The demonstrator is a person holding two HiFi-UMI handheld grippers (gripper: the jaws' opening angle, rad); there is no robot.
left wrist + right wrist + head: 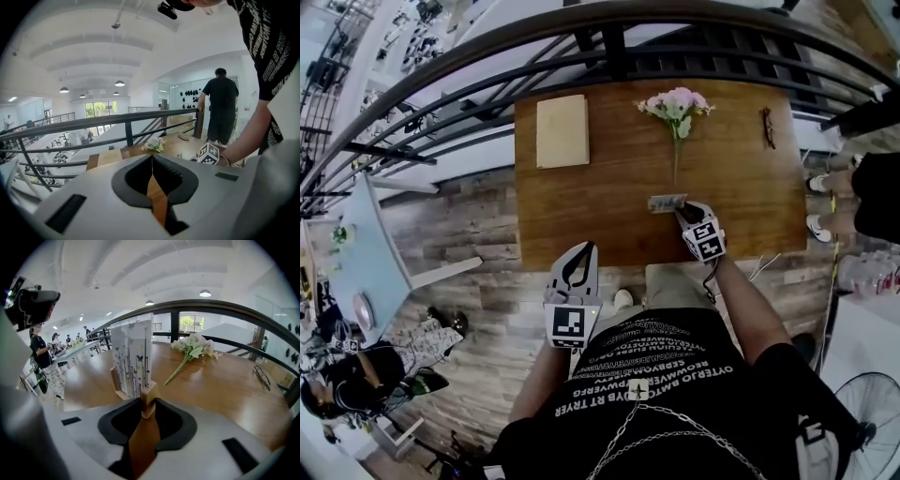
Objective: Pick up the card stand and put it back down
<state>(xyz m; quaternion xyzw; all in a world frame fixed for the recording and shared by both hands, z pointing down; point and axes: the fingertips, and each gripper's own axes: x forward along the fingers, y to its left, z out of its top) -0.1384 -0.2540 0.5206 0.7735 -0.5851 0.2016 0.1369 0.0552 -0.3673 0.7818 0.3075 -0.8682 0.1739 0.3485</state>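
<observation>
The right gripper (146,401) is pinching, half-narrowed, the wooden end of the card stand (133,359) standing on the table (609,187), while the left gripper (151,157) is idling closed and empty; a firm, upright lift is probably coming next.

Black T-shirt (675,370), white lettering (metal chain (623,433) over it); grey left gripper (582,249) and right gripper (683,210) carry marker cubes (569,324).

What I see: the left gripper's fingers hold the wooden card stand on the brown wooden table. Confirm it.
Wrong side: the fingers of the right gripper hold the wooden card stand on the brown wooden table, as the right gripper view shows.
</observation>
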